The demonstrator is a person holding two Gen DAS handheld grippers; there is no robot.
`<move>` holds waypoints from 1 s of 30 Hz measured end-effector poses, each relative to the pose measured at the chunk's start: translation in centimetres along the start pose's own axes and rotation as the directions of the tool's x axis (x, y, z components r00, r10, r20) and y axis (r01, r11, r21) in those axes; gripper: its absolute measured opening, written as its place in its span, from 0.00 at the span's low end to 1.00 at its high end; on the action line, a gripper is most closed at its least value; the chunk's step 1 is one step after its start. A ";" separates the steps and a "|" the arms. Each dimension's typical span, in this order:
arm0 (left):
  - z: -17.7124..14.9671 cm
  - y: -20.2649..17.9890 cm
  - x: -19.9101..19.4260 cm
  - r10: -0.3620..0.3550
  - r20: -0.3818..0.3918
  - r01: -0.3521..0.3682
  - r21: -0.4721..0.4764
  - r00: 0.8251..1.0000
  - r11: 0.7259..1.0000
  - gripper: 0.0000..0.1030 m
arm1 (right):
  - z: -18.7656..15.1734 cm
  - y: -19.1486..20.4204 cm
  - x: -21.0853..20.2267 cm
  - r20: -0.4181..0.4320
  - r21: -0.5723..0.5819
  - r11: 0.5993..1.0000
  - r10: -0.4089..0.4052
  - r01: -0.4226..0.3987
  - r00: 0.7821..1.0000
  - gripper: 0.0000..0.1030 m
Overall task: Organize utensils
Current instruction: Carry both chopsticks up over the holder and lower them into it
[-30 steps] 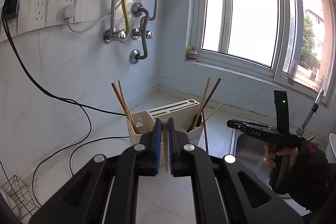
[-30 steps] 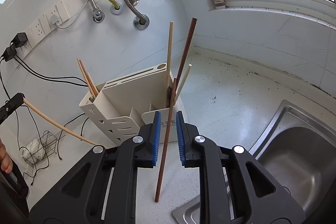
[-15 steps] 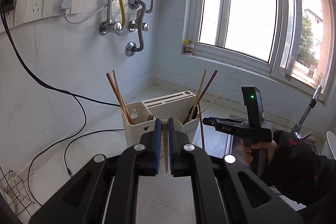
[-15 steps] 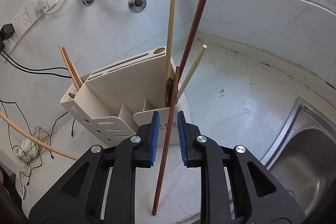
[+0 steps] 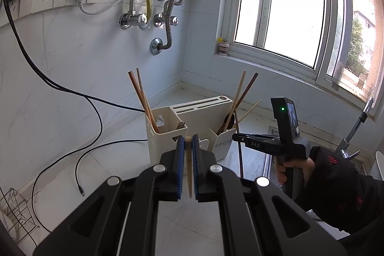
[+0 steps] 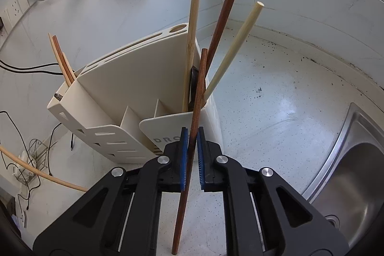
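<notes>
My left gripper [image 5: 189,152] had its blue pads pinched on a pale wooden chopstick [image 5: 189,169], which ran back between the jaws with its blunt end showing at the tips. My right gripper [image 6: 191,143] was closing its jaws on a dark brown chopstick [image 6: 192,136]; that stick stood steeply between the pads, its upper end level with the mouth of the cream utensil holder [image 6: 134,78] and its lower end hanging below my fingers. Just ahead, the holder's nearest compartment already carried three sticks leaning apart: a tall light one [image 6: 192,28], a dark reddish one [image 6: 225,8] and a short pale one [image 6: 230,49]. At the holder's far end two more brown chopsticks [image 5: 141,92] leaned in a separate compartment. The holder sat on a white speckled countertop [image 6: 288,100], with grime gathered along its back edge by the wall. A steel sink [image 6: 355,160] lay sunk into the counter to the right. Beyond, the white tiled wall [image 5: 72,52] bore a row of sockets, a plugged white lead, black cables trailing onto the counter, and flexible metal pipes with a yellow hose. A large bright window [image 5: 288,4] filled the corner to the right, with a small jar on its sill.
</notes>
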State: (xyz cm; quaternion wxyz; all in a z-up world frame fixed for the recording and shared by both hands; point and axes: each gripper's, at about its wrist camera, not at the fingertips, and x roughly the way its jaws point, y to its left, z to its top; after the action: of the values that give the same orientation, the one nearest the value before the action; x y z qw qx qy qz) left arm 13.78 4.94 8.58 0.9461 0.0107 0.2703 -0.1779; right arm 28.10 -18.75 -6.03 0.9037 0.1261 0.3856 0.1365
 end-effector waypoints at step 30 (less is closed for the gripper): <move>7.3 -0.3 -5.1 0.000 0.257 -0.005 0.017 0.966 1.000 0.06 | 5.0 4.6 -15.6 0.460 -0.169 0.983 0.144 -0.073 0.876 0.05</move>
State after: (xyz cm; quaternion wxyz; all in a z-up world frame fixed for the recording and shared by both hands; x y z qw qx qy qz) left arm 13.37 5.53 17.42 0.9733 -0.0039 0.1436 -0.1788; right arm 20.70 -20.45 9.16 0.9679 0.1104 0.1364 0.1802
